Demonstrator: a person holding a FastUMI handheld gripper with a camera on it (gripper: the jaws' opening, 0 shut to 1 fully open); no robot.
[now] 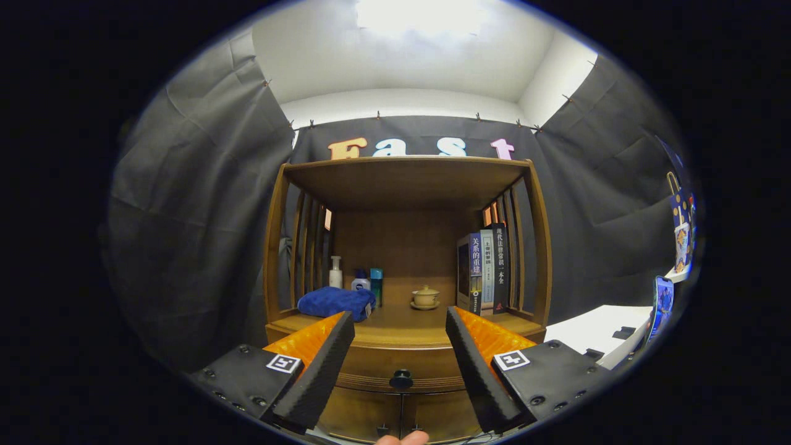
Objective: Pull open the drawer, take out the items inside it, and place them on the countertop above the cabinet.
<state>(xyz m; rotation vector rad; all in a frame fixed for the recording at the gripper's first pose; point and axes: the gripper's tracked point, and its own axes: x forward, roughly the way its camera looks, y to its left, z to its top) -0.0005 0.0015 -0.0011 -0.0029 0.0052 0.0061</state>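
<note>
A wooden cabinet stands ahead, with a shut drawer [400,364] under its countertop [401,330]. The drawer's dark round knob [401,378] sits low between my fingers, a little beyond them. My gripper [400,324] is open, with a wide gap and nothing held. What lies inside the drawer is hidden. Below the drawer are two cabinet doors [371,417] with small dark pulls.
On the countertop lie a folded blue cloth [335,301], a white pump bottle [335,273], two small bottles [368,283], a lidded tea cup on a saucer [425,298] and upright books [485,269]. A white table [596,327] stands to the right. A fingertip [401,439] shows below.
</note>
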